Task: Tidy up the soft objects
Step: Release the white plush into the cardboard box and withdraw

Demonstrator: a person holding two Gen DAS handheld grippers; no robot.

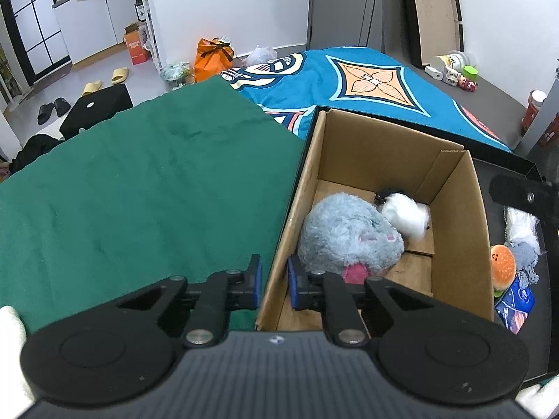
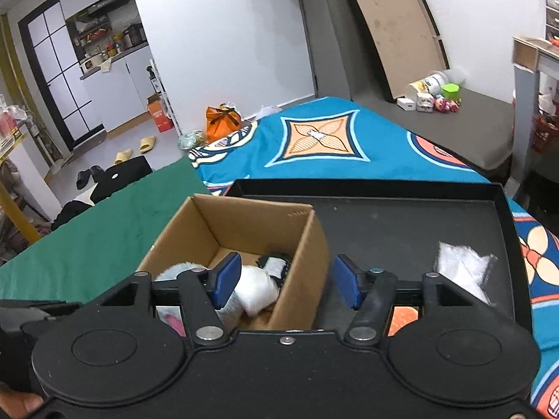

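Note:
An open cardboard box (image 1: pixel 450 230) stands on a black tray (image 2: pixel 401 230). Inside lie a grey plush toy (image 1: pixel 346 234) and a white fluffy item (image 1: pixel 407 214); the white item also shows in the right wrist view (image 2: pixel 256 288). My left gripper (image 1: pixel 274 281) straddles the box's left wall (image 1: pixel 276 272), jaws narrowly apart; whether they pinch it is unclear. My right gripper (image 2: pixel 286 284) is open, straddling the box's right wall (image 2: pixel 304 279). A burger plush (image 1: pixel 503 267), a grey plush (image 1: pixel 524 256) and a clear bag (image 2: pixel 461 270) lie on the tray right of the box.
A green cloth (image 1: pixel 139 192) covers the surface left of the box. A blue patterned blanket (image 2: pixel 325 146) lies behind the tray. A blue packet (image 1: pixel 515 305) lies by the burger plush. Small items (image 2: pixel 433 96) sit on a grey surface at far right.

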